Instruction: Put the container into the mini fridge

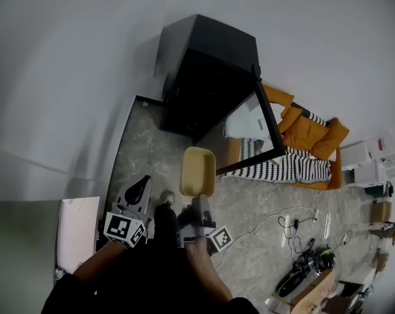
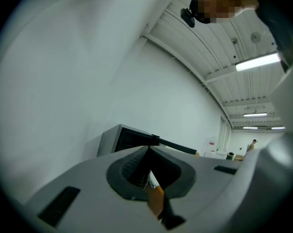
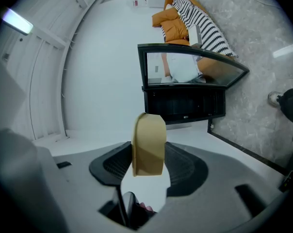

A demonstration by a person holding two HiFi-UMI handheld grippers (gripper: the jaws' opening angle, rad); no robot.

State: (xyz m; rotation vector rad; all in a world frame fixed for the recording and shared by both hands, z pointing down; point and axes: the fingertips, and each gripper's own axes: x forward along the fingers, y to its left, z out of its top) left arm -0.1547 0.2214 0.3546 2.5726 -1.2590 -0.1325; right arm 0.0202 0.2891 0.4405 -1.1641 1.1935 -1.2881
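Observation:
The black mini fridge (image 1: 207,77) stands against the white wall with its glass door (image 1: 253,133) swung open to the right. A tan container (image 1: 197,171) hangs in front of the fridge opening, and my right gripper (image 1: 199,200) is shut on its near end. In the right gripper view the container (image 3: 149,144) stands edge-on between the jaws, with the fridge (image 3: 185,103) straight ahead. My left gripper (image 1: 140,190) is to the left of the container, shut and holding nothing. In the left gripper view the fridge (image 2: 124,140) shows beyond the closed jaw tips.
An orange sofa with a striped blanket (image 1: 302,142) lies right of the fridge door. Cables and a power strip (image 1: 295,227) are spread on the marble floor at the right. A white board (image 1: 76,231) lies at the lower left. A shoe (image 3: 275,98) is near the fridge.

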